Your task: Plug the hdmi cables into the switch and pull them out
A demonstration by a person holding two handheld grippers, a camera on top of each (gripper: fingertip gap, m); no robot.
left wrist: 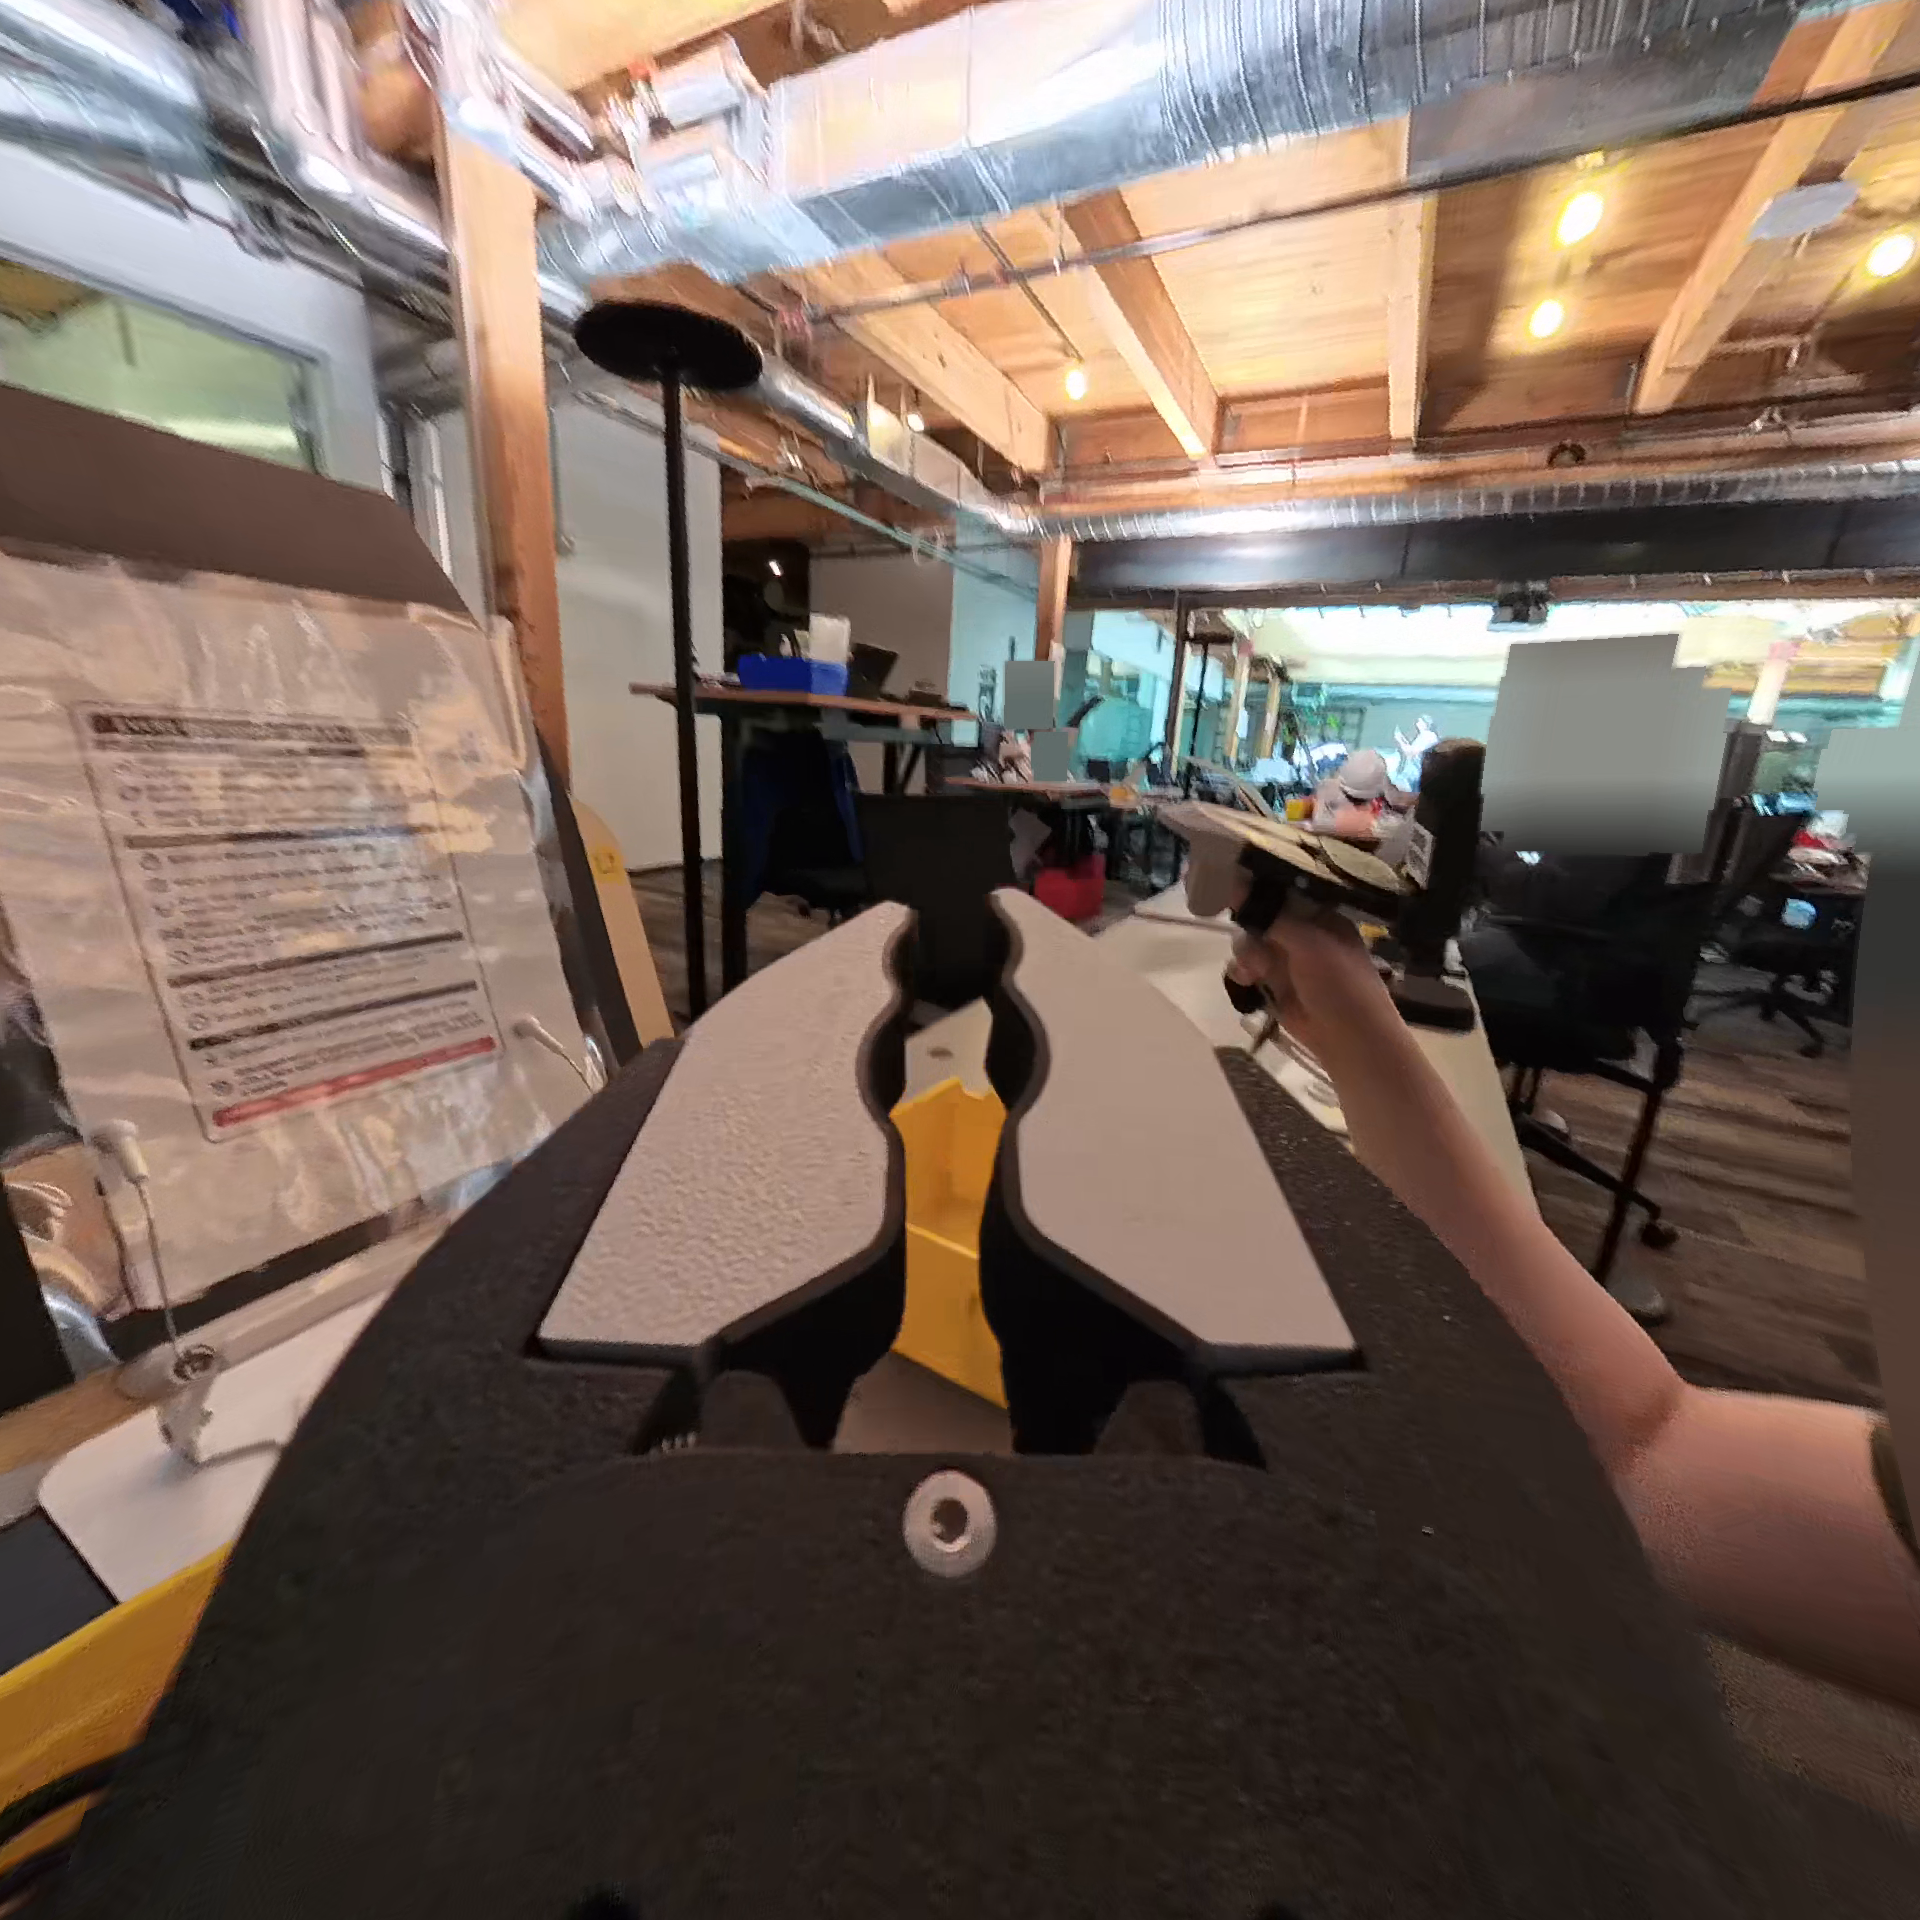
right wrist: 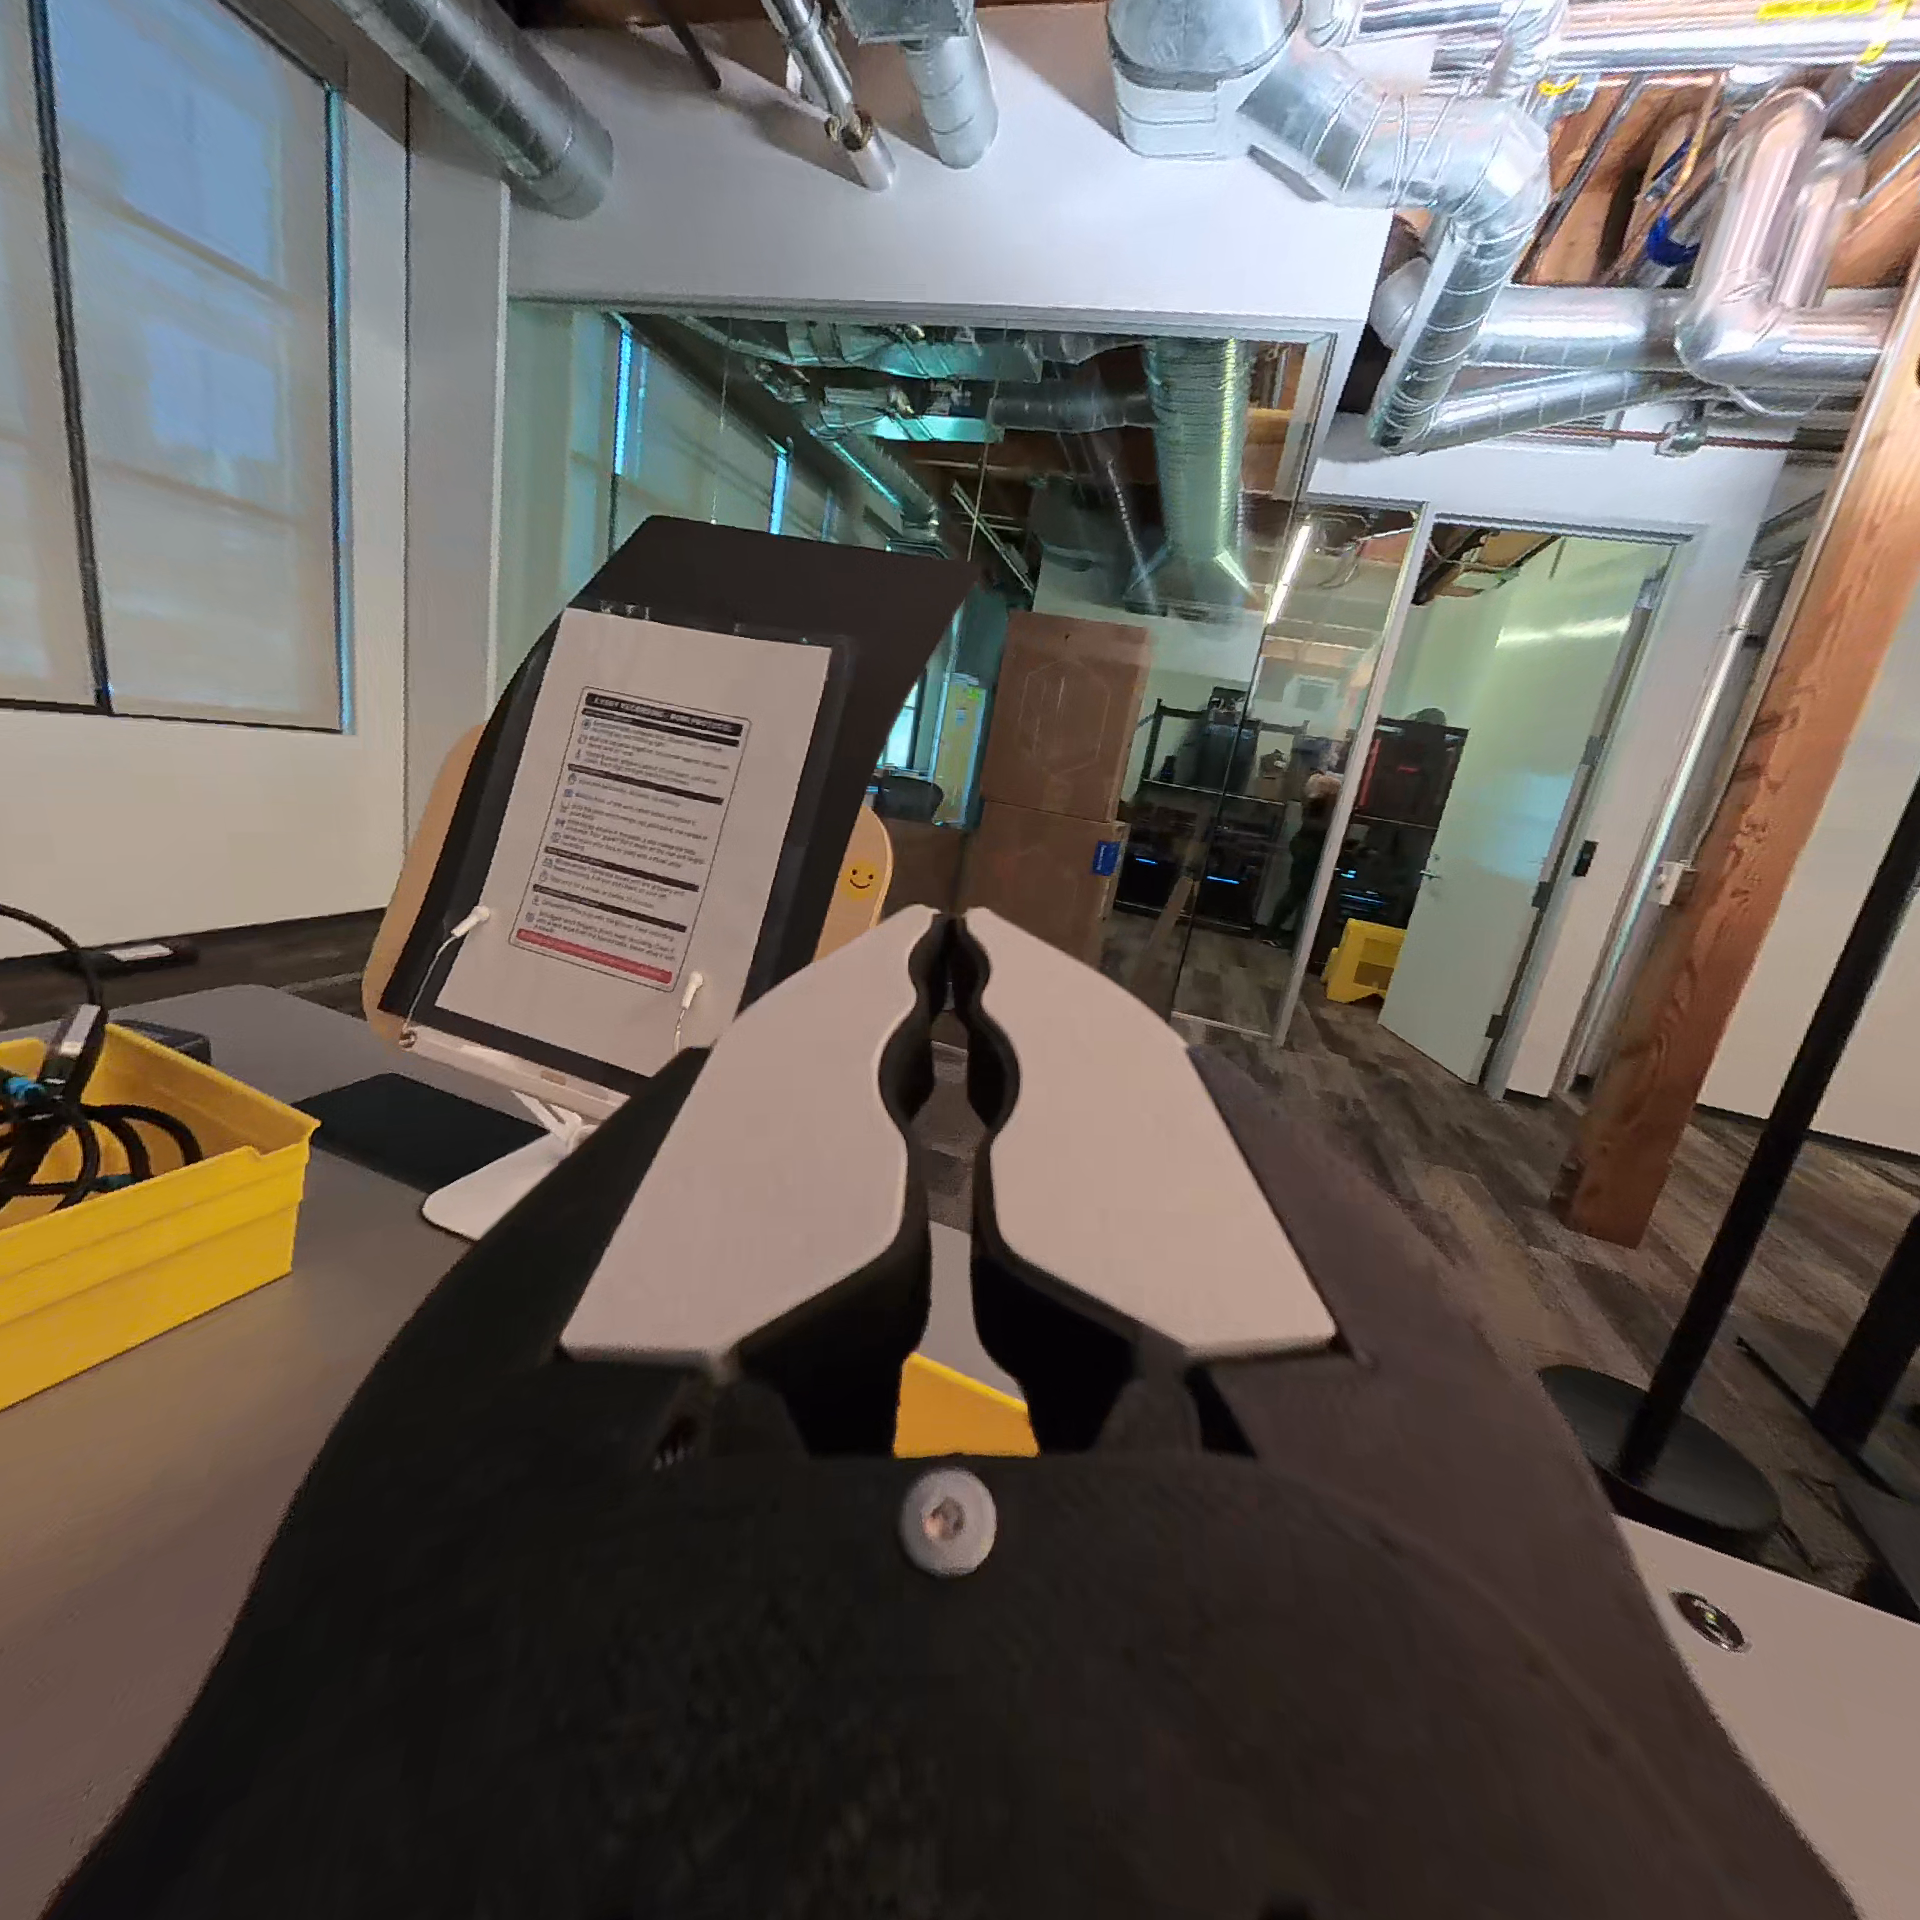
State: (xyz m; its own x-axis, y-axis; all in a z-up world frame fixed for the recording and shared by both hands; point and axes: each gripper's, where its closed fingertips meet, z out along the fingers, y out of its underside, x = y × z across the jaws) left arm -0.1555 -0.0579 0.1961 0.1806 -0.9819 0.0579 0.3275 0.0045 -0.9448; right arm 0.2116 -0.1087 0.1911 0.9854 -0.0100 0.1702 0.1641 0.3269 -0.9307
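Observation:
A yellow bin [right wrist: 156, 1226] on the grey table [right wrist: 208, 1558] holds coiled black HDMI cables [right wrist: 73, 1143], at the left of the right wrist view. One connector [right wrist: 75, 1042] sticks up above its rim. No switch is clearly visible. My right gripper [right wrist: 948, 920] is shut and empty, raised above the table and pointing at a document stand. My left gripper [left wrist: 954, 906] is slightly open and empty, also raised. Yellow bin plastic [left wrist: 940, 1226] shows between its fingers. In the left wrist view a hand holds the right gripper [left wrist: 1205, 831] up at the right.
A stand with a laminated sheet [right wrist: 623, 831] stands at the back of the table and fills the left of the left wrist view [left wrist: 260, 914]. A black mat [right wrist: 416, 1132] lies in front of it. A black lamp pole [right wrist: 1766, 1195] and a wooden post [right wrist: 1745, 883] stand right. Tip to tip, the grippers are about 35 cm apart.

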